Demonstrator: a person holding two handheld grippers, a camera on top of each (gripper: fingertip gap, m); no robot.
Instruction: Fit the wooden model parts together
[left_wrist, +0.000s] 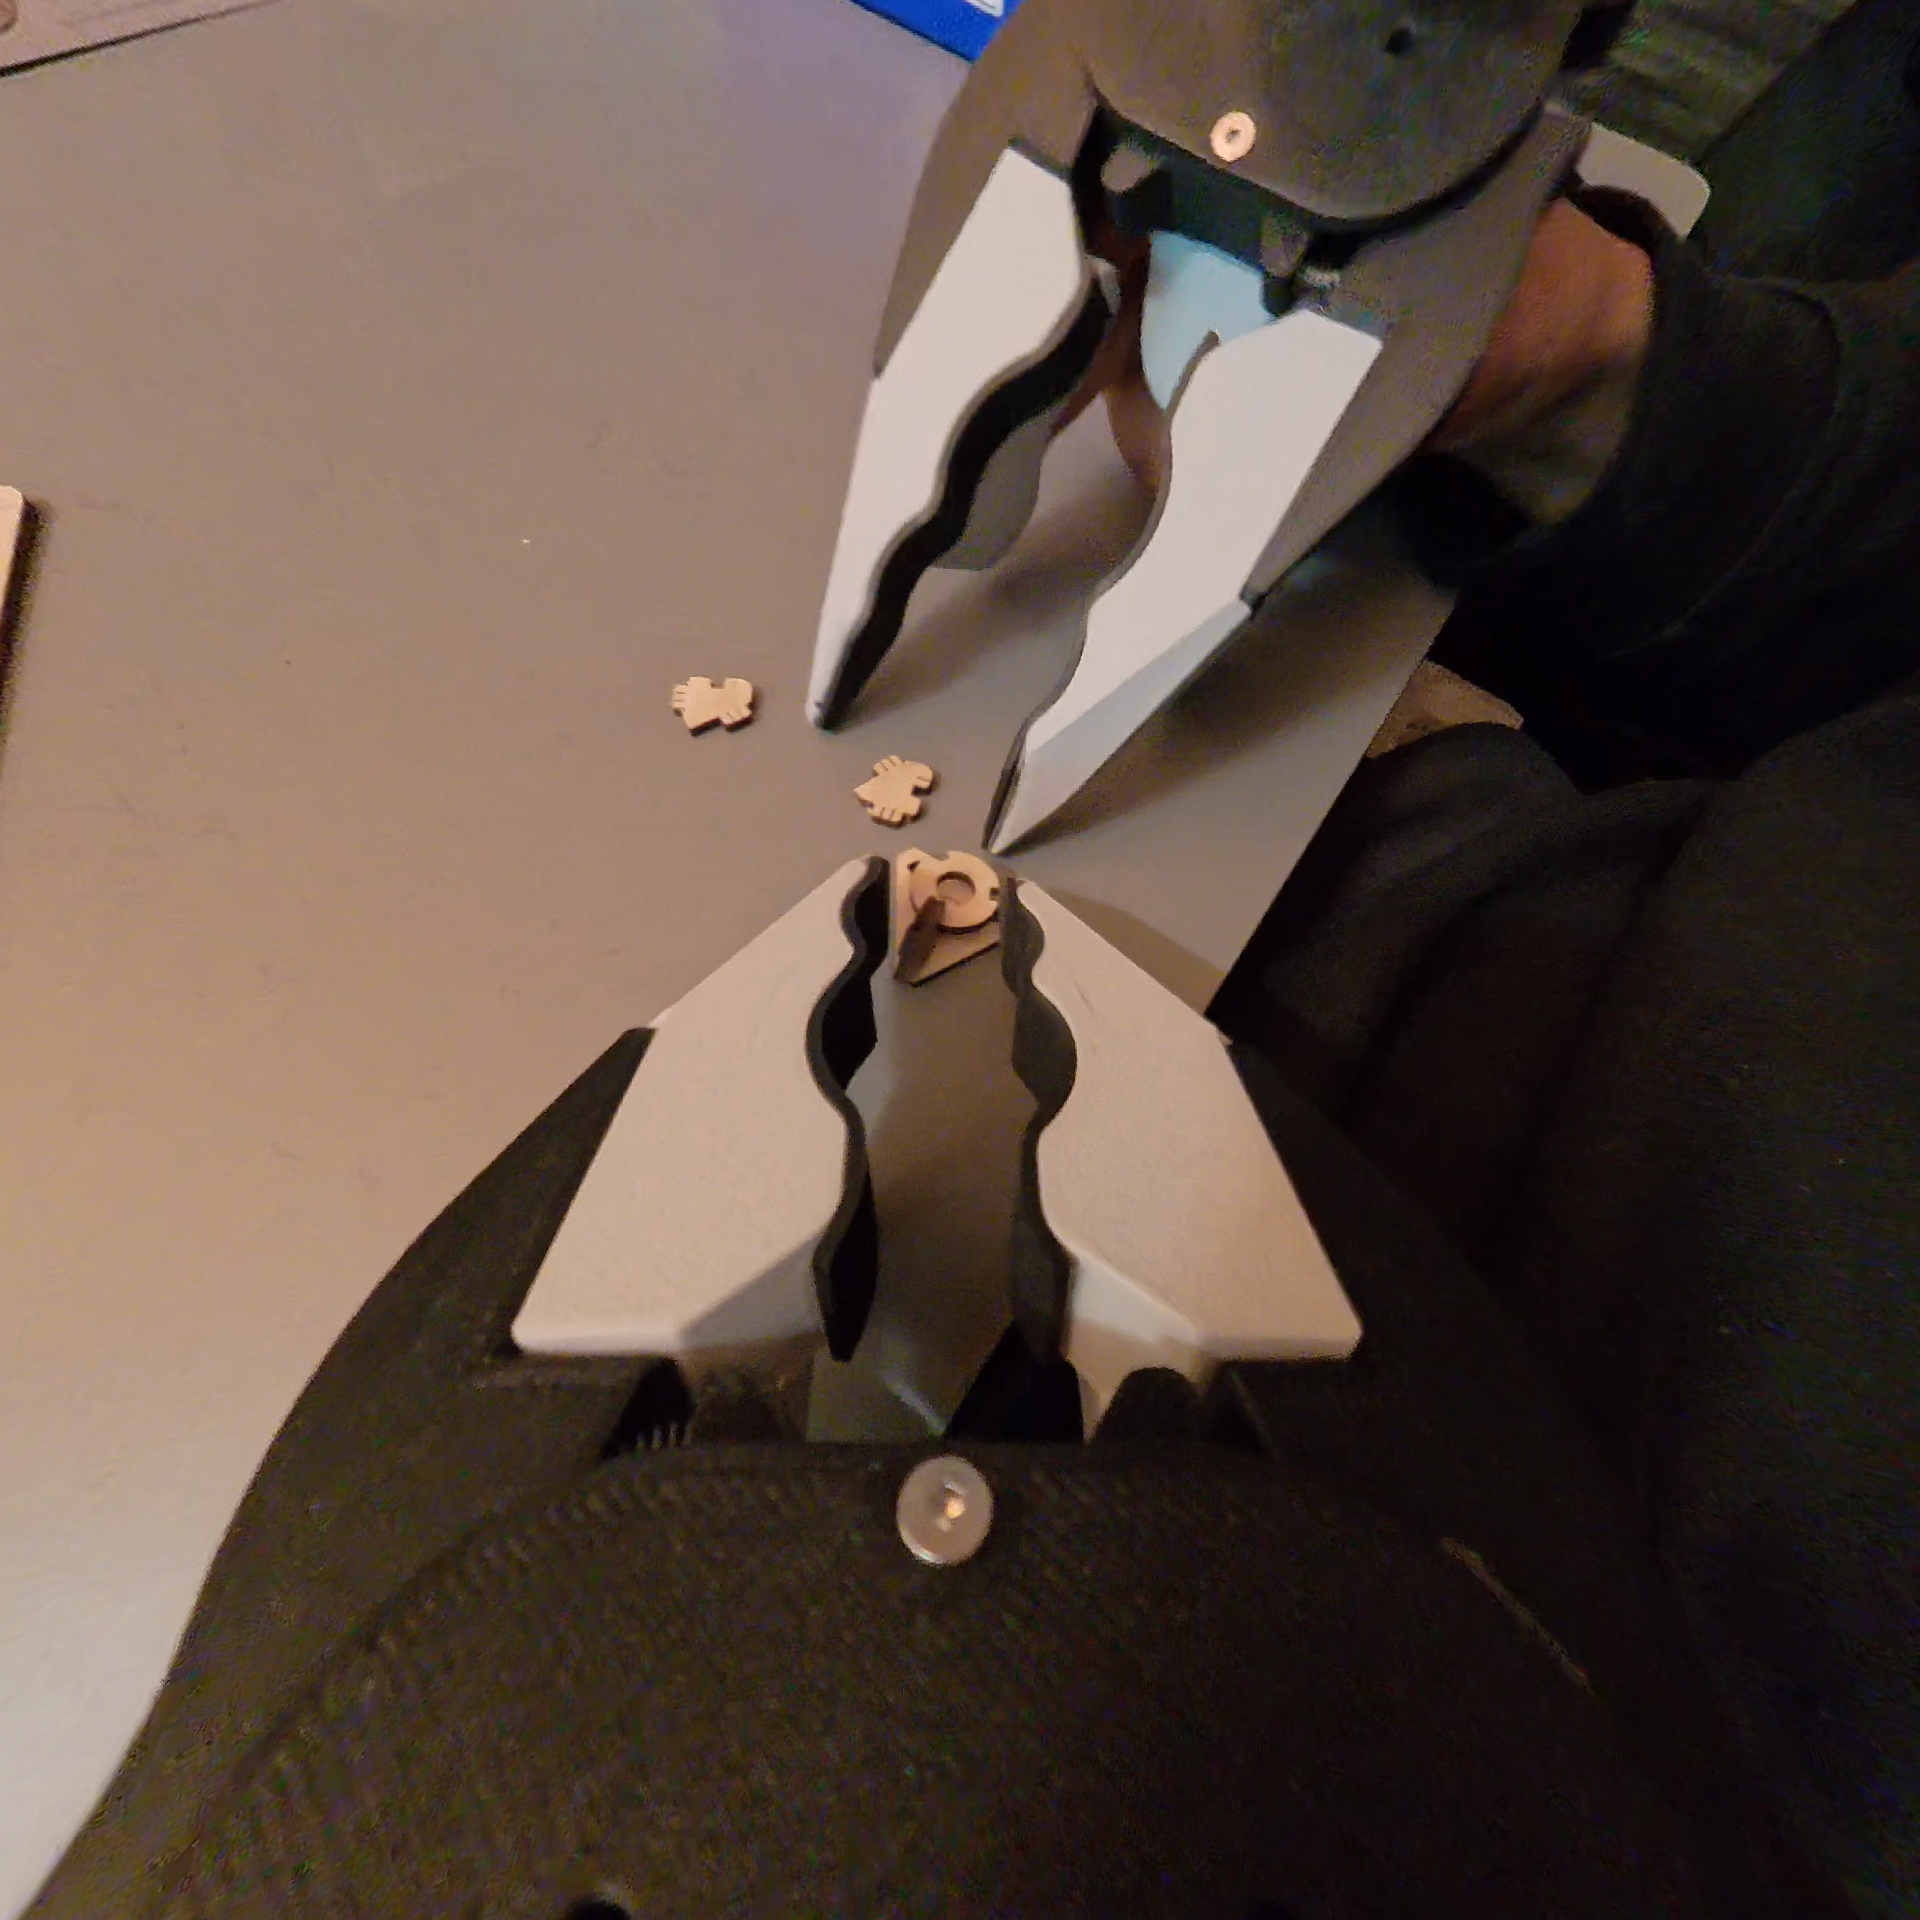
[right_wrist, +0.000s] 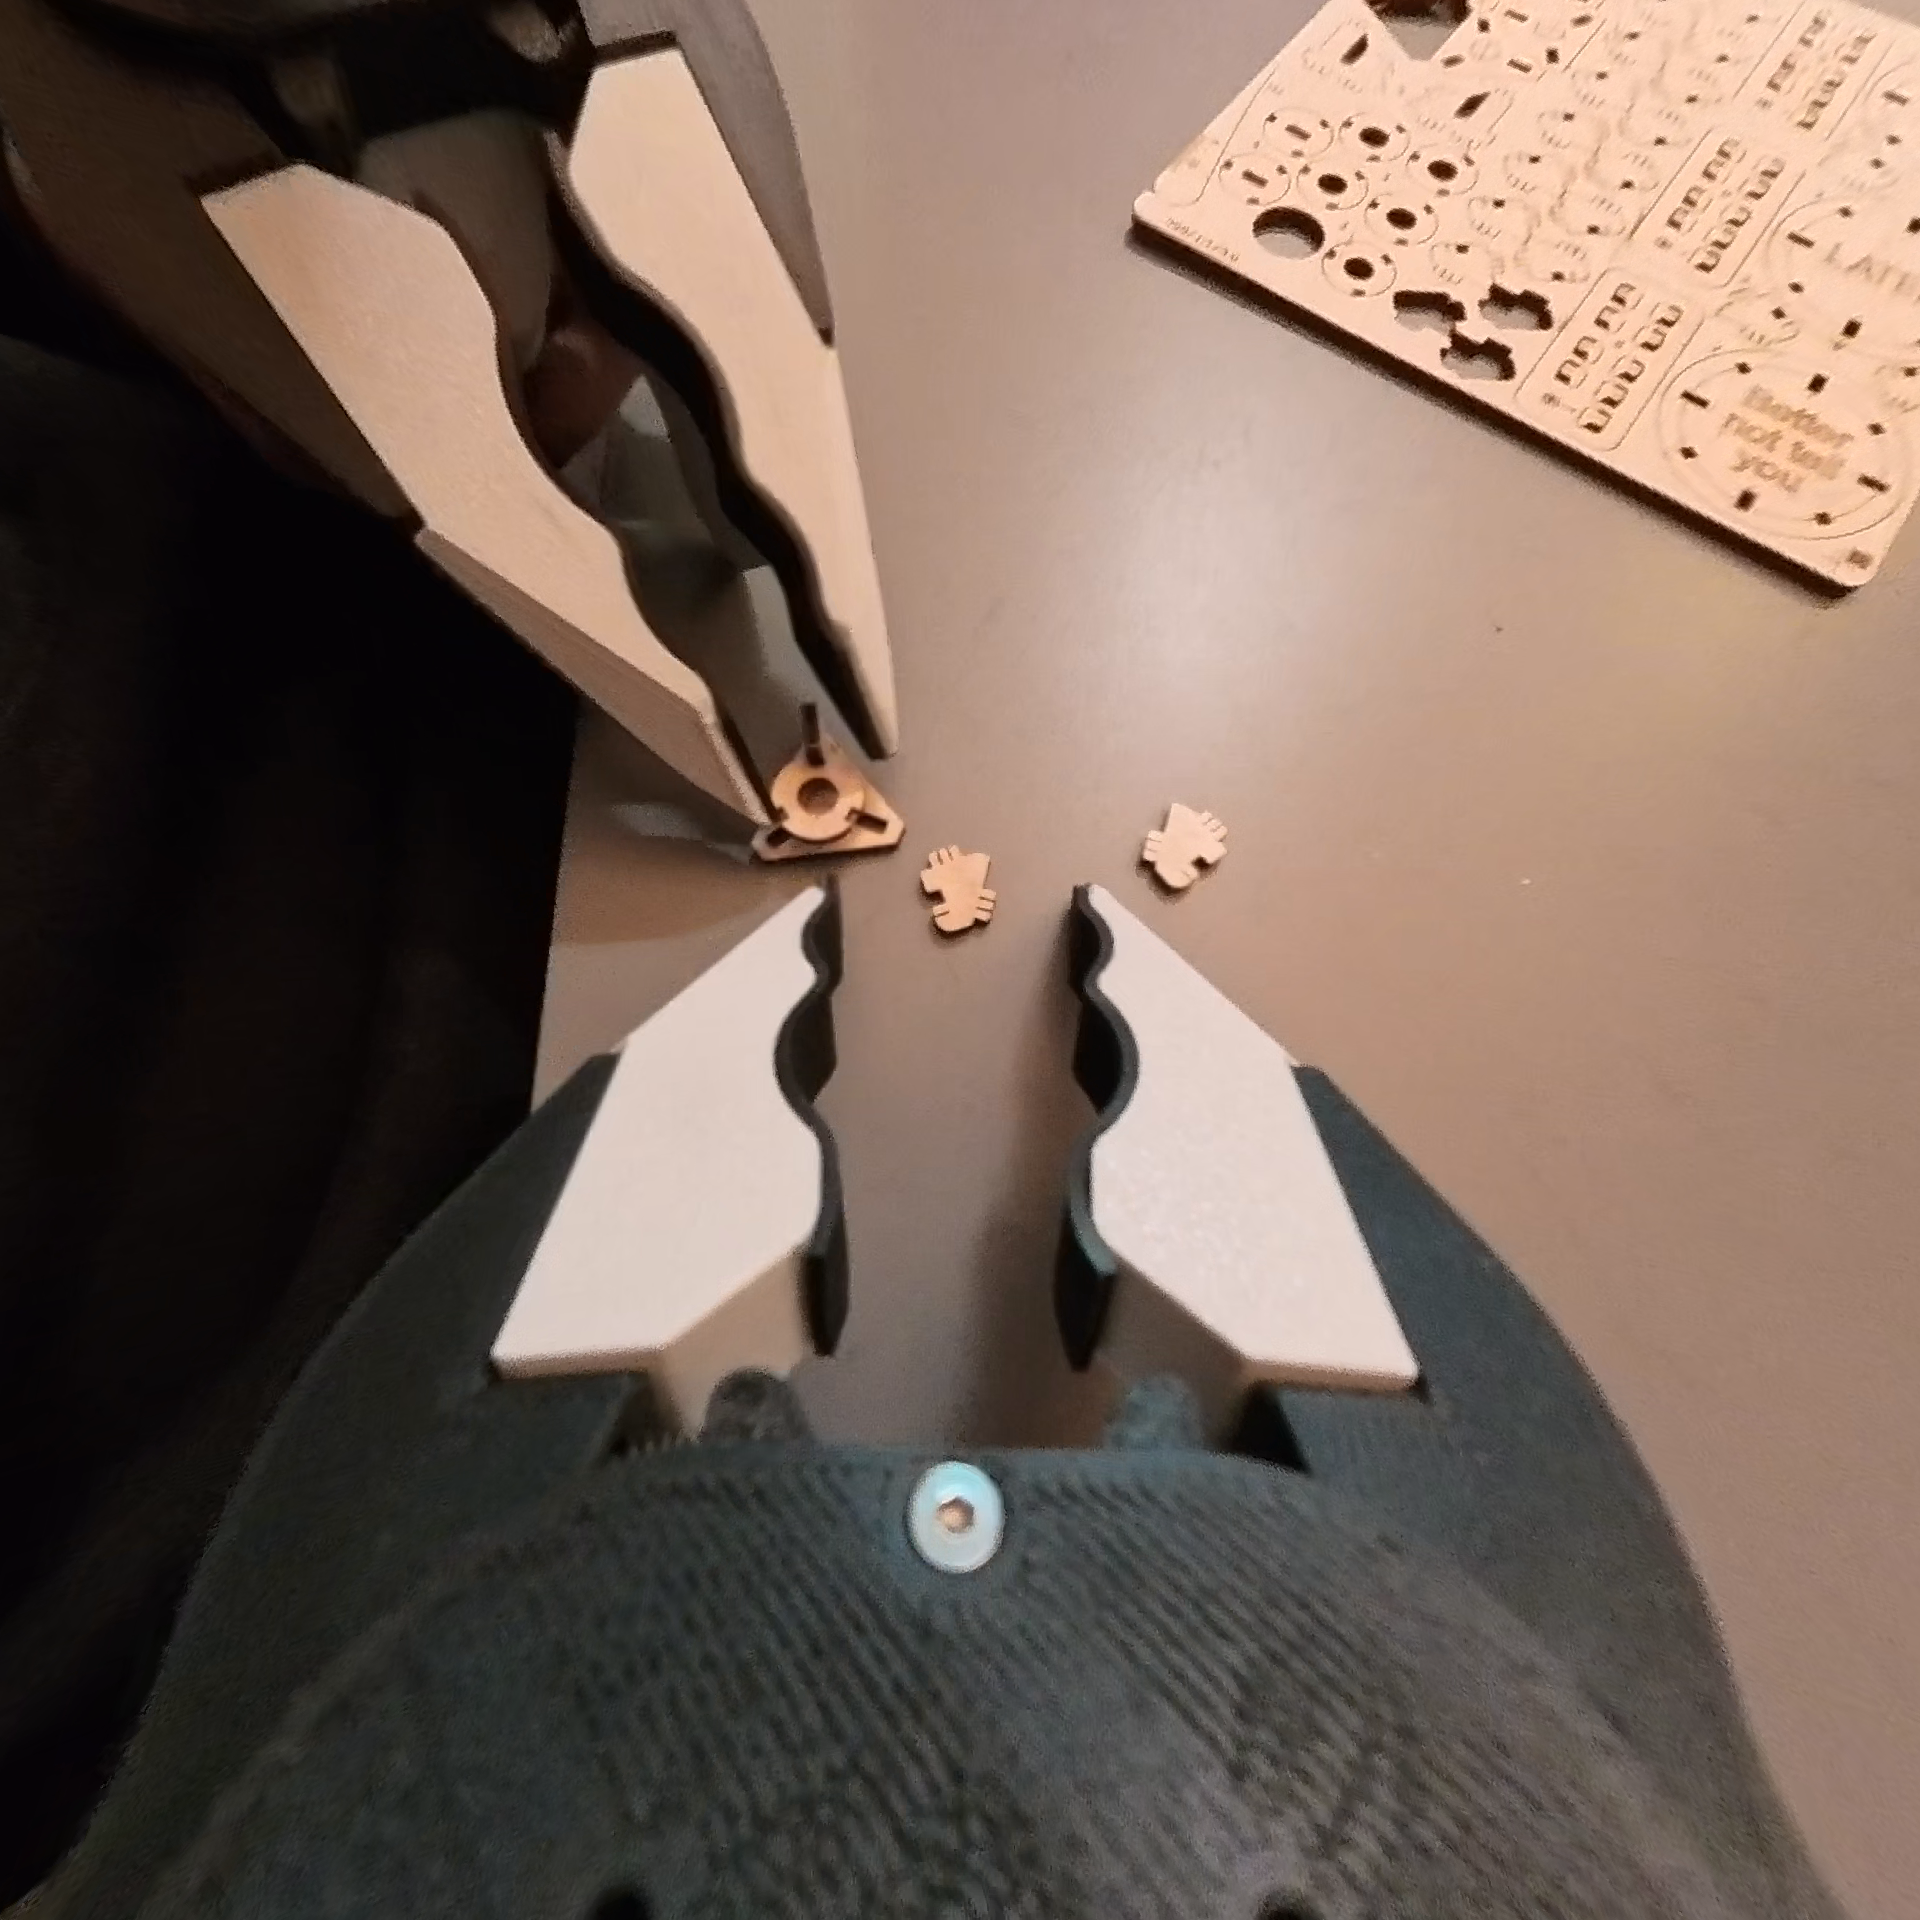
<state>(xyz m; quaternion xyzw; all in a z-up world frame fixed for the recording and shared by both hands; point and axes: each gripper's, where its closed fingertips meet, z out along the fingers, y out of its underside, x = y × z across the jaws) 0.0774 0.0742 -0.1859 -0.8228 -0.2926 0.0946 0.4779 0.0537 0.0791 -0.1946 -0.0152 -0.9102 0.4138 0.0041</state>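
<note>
While the left gripper (left_wrist: 940, 868) pinches a small triangular wooden assembly (right_wrist: 826, 816) against the grey table (left_wrist: 312, 416), the right gripper (right_wrist: 951, 904) hangs wide and empty; a loose wooden piece (right_wrist: 958, 888) lies at its twelve o'clock, another (right_wrist: 1184, 847) at one o'clock; the punched plywood sheet (right_wrist: 1558, 260) rests farther off at two.

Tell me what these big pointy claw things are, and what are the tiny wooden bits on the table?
The claws are two grabbers, each held in a person's hand like tongs. Each has a camera looking along its two fingers, so you get one picture from each.

The left gripper is closed around a small wooden assembly: a three-cornered plate with a ring on top. It rests on the grey table at the fingertips.

The right gripper is open and holds nothing. One small wooden piece lies on the table just past its fingertips, and a second small wooden piece lies off to its right.

Farther back lies a flat wooden sheet with shapes cut out of it.
</note>
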